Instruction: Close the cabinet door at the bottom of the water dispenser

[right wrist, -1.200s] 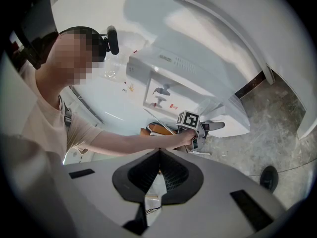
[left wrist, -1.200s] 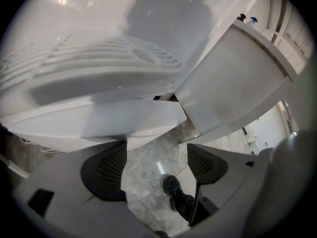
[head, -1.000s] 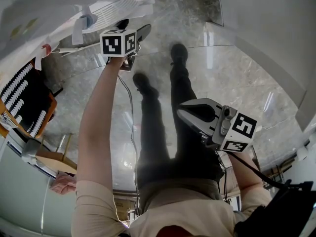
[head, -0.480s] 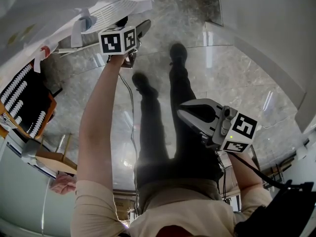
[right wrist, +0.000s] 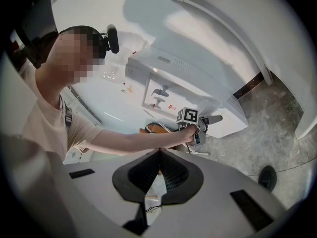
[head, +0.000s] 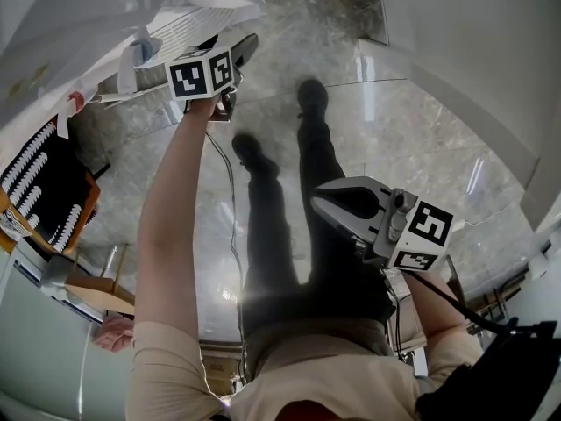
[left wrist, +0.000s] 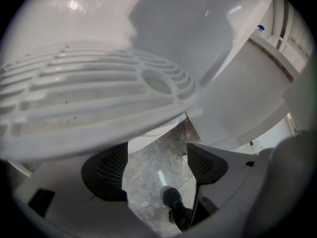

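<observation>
Head view: a tall white plastic water dispenser (head: 105,16) stands at the upper-left edge of the grey marble floor (head: 421,130). The left gripper (head: 238,55), on an outstretched arm, reaches its lower front. The right gripper (head: 320,200) hangs over the floor beside dark trouser legs (head: 289,235).

Left gripper view: the jaws stand wide apart and hold nothing. Between them show only floor and a black shoe (left wrist: 172,200). The dispenser's white slotted drip grille (left wrist: 89,98) is just above.

Right gripper view: the jaws are pressed together, empty. Beyond them the left gripper points at the dispenser's lower body, where the cabinet door cannot be made out.
</observation>
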A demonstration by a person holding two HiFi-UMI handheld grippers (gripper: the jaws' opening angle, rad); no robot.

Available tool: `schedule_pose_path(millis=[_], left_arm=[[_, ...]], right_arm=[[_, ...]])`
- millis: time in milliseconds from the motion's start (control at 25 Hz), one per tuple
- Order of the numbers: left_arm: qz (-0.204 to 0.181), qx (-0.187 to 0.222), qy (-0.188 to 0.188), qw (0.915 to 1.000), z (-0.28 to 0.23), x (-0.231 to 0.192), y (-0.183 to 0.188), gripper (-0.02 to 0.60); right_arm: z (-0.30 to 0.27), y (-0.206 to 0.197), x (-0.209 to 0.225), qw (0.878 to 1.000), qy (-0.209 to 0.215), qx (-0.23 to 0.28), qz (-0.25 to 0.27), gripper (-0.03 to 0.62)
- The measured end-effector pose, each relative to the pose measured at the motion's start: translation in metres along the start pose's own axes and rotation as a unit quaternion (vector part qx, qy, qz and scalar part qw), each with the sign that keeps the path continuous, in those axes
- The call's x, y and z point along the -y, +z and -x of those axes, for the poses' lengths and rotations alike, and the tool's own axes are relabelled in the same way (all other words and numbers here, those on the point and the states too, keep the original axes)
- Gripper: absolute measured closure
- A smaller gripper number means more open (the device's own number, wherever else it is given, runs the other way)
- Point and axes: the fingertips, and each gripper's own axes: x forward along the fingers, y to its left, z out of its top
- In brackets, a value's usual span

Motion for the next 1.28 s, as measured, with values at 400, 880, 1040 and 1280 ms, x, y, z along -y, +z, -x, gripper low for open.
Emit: schedule_pose_path(millis=[400,880,1040,1280], left_arm=[[0.023,0.021,0.008,0.9995,0.003,-0.013,0.010,0.229],[-0.004,-0.011,0.014,0.9998,0.046,-0.011,-0.013,0.229],[-0.023,-0.009,0.008,0.9997,0.089,-0.004,-0.012,0.229],[-0.010,0.008,-0.004,0.9999,0.173,0.012,-0.006,0.229]], right_arm=[[0.005,0.001,0.005,1.000,-0.005,0.001,0.004,0.580],[-0.011,0.027,-0.003,1.000,0.013,0.019,0.019,0.580],[-0.025,0.058,-0.015,0.998,-0.001,0.021,0.065,0.580],[-0.056,0.074,-0.068,0.998,0.031,-0.004,0.063,0.580]])
